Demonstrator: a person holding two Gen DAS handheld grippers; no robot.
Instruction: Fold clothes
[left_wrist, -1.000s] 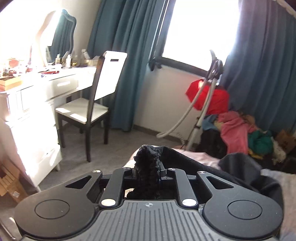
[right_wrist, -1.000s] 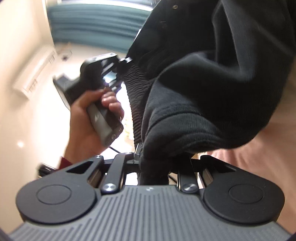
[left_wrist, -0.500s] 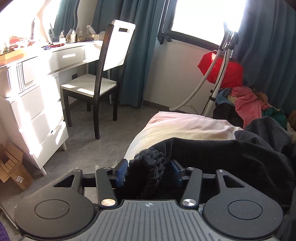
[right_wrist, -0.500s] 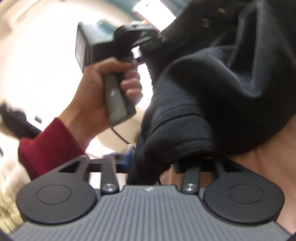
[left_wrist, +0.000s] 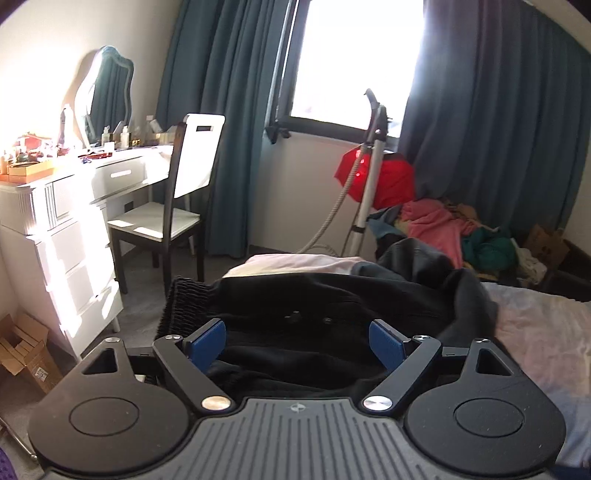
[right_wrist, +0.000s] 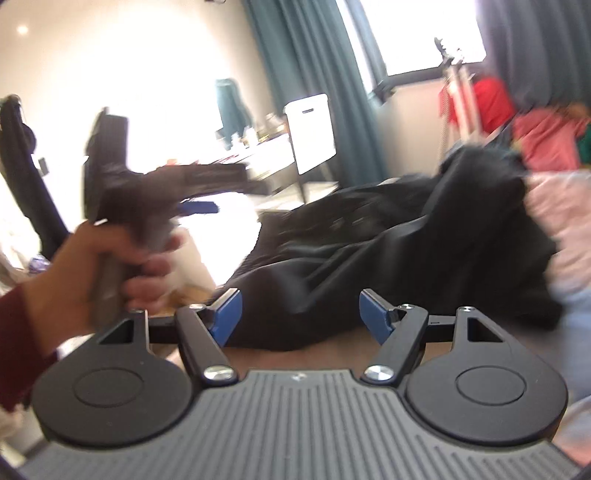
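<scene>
While both tools stand with their blue pads spread wide and nothing between them, the black garment (left_wrist: 332, 314) lies rumpled on the pale bed (left_wrist: 535, 325), its ribbed cuff (left_wrist: 184, 302) toward the bed's left edge. The left gripper (left_wrist: 295, 343) and right gripper (right_wrist: 299, 314) hover at its near edge. A fold seems to be between grips; any next pinch calls for a clear hem or corner.
</scene>
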